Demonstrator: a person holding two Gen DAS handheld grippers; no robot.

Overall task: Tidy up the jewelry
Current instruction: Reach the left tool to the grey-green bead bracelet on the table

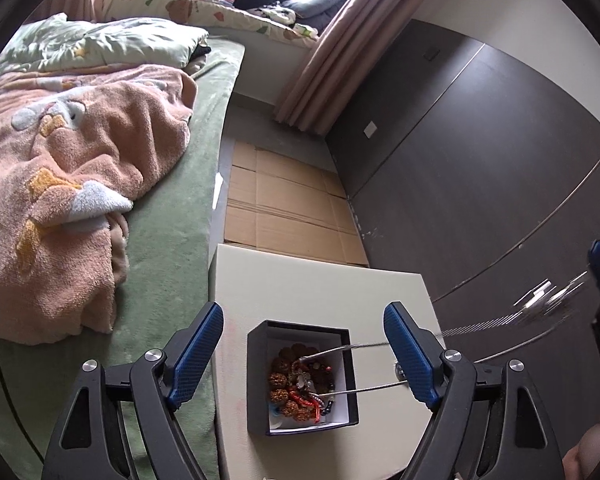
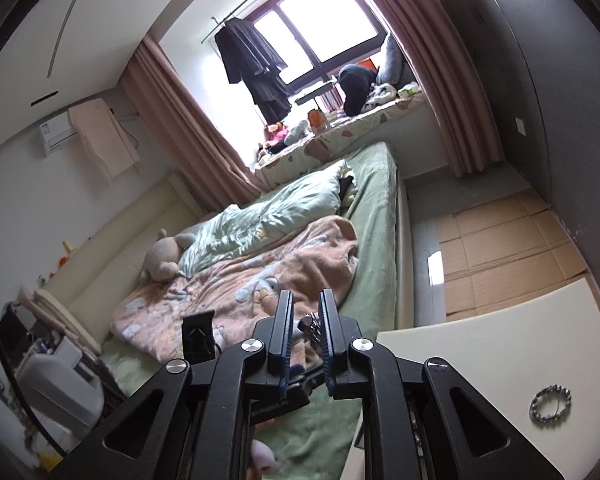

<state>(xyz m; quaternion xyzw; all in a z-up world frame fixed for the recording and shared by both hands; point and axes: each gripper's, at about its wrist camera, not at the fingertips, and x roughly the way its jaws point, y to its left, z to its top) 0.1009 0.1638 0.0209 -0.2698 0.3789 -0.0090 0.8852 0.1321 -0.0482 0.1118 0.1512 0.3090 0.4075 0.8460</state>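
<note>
Black grippers, blue pads, silver screws

The left gripper (image 1: 303,354) shows black linkage arms with triangular cut-outs, round silver screws at the pivots and ribbed blue fingers (image 1: 409,354); the right gripper (image 2: 305,322) is the same, with pale lettering on its black base.

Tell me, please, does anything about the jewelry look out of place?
Yes: a silver chain trails out of the black box over its rim, and a beaded bracelet lies alone on the white tabletop.
</note>
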